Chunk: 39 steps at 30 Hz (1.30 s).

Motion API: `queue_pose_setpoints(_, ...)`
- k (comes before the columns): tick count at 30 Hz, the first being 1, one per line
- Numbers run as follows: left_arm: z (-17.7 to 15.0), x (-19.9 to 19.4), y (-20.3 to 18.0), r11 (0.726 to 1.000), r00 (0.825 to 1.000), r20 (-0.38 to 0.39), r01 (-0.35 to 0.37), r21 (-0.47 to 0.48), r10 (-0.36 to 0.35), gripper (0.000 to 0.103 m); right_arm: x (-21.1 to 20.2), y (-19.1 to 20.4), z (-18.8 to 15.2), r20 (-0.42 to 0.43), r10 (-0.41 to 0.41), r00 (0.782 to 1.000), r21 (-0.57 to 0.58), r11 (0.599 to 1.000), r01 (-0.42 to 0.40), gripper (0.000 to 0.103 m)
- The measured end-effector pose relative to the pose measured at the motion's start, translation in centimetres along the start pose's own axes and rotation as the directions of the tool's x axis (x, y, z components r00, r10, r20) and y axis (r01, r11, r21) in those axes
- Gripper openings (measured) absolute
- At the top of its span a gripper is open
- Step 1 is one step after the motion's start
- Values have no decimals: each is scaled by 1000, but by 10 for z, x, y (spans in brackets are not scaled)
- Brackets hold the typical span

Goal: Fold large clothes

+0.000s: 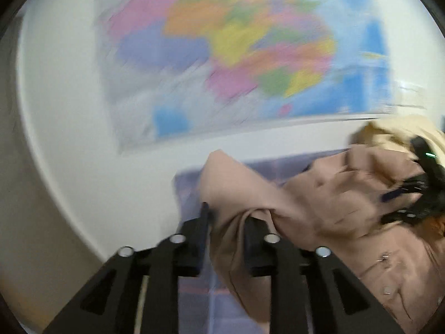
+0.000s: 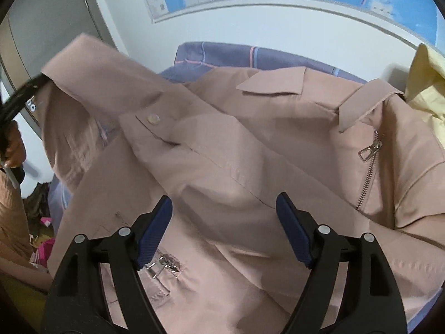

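A dusty-pink jacket (image 2: 250, 153) with a zip, collar and snap buttons lies spread on a purple bedsheet (image 2: 222, 54). My left gripper (image 1: 226, 217) is shut on a fold of the jacket (image 1: 278, 194) and holds its sleeve lifted off the bed; the left wrist view is blurred. In the right wrist view the lifted sleeve (image 2: 91, 83) hangs at the left, with the left gripper's black body (image 2: 25, 89) beside it. My right gripper (image 2: 224, 206) is open and empty, hovering over the jacket's front. It shows in the left wrist view (image 1: 417, 192) at the right.
A coloured world map (image 1: 236, 55) hangs on the white wall behind the bed. A pale yellow garment (image 2: 428, 83) lies at the bed's far right. A door or cabinet (image 2: 41, 27) stands at the left. Pink items (image 2: 44, 245) lie on the floor at the left.
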<state>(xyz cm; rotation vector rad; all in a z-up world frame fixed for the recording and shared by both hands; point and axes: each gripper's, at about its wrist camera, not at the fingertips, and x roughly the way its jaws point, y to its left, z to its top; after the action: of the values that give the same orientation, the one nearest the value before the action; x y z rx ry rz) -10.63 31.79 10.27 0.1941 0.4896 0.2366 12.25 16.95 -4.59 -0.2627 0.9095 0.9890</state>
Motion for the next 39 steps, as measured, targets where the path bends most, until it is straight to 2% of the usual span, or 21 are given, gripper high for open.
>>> queue_pose_setpoints(2, 1, -2, -29, 991, 995, -7, 104, 85, -103, 55, -3, 2, -1, 6, 12, 1000, 4, 1000, -12, 77)
queue_pose_setpoints(4, -9, 4, -55, 971, 984, -24, 177, 162, -175, 62, -3, 5, -2, 8, 22, 1000, 1, 1000, -22, 77)
queue_pose_setpoints(5, -16, 8, -62, 960, 975, -49, 223, 168, -218, 67, -3, 6, -3, 8, 23, 1000, 0, 1000, -23, 77)
queue_pose_setpoints(7, -29, 21, -66, 960, 966, -97, 250, 125, -238, 73, -5, 7, -6, 3, 31, 1000, 0, 1000, -31, 77)
queue_pose_setpoints(9, -44, 28, -53, 962, 957, -121, 270, 44, -263, 73, -3, 8, -8, -3, 44, 999, 2, 999, -44, 78)
queue_pose_setpoints(11, -62, 26, -27, 949, 946, -98, 302, -85, -310, 73, -6, 9, -10, -2, 59, 998, 3, 998, -59, 78)
queue_pose_setpoints(14, -90, 17, 2, 929, 943, -83, 299, -218, -322, 74, -10, 12, -11, 8, 94, 996, 7, 996, -94, 79)
queue_pose_setpoints(16, -107, 19, 5, 940, 951, -124, 248, -236, -282, 78, -11, 14, -11, 14, 116, 993, 8, 993, -116, 80)
queue_pose_setpoints(19, -124, 32, 4, 940, 941, -201, 215, -264, -272, 78, -10, 21, -11, 13, 138, 990, -3, 990, -138, 81)
queue_pose_setpoints(21, -129, 48, 1, 940, 928, -248, 208, -272, -277, 66, -9, 25, -12, 8, 154, 988, -3, 988, -154, 81)
queue_pose_setpoints(23, -135, 73, -7, 940, 906, -318, 190, -282, -278, 45, -8, 28, -15, 3, 161, 987, 2, 987, -161, 81)
queue_pose_setpoints(24, -136, 80, -8, 936, 900, -329, 187, -299, -286, 43, -9, 30, -17, 2, 166, 986, 3, 986, -166, 81)
queue_pose_setpoints(25, -134, 81, -8, 936, 904, -324, 183, -301, -280, 41, -10, 31, -18, 4, 171, 985, 4, 985, -171, 81)
queue_pose_setpoints(28, -125, 80, -8, 908, 889, -298, 242, -343, -349, 2, -16, 38, -19, 15, 201, 979, 4, 980, -201, 81)
queue_pose_setpoints(29, -121, 79, -11, 907, 887, -296, 248, -341, -354, 3, -20, 45, -17, 29, 212, 977, -11, 977, -211, 81)
queue_pose_setpoints(31, -114, 72, -16, 914, 899, -271, 255, -316, -344, 2, -26, 61, -11, 56, 240, 969, -53, 970, -237, 81)
queue_pose_setpoints(34, -108, 63, -19, 903, 901, -230, 288, -320, -368, 3, -24, 93, 0, 56, 254, 966, -147, 959, -244, 81)
queue_pose_setpoints(36, -107, 55, -18, 917, 918, -215, 261, -302, -332, 12, -7, 109, 7, 18, 241, 970, -172, 957, -234, 80)
queue_pose_setpoints(37, -106, 53, -14, 920, 925, -211, 245, -306, -316, 34, 2, 111, 8, 2, 250, 968, -159, 956, -246, 79)
queue_pose_setpoints(38, -107, 52, -9, 923, 931, -212, 225, -312, -299, 54, 13, 111, 10, -28, 260, 965, -133, 956, -261, 67)
queue_pose_setpoints(39, -108, 52, -4, 929, 936, -221, 197, -314, -274, 59, 25, 110, 12, -65, 260, 963, -110, 958, -266, 37)
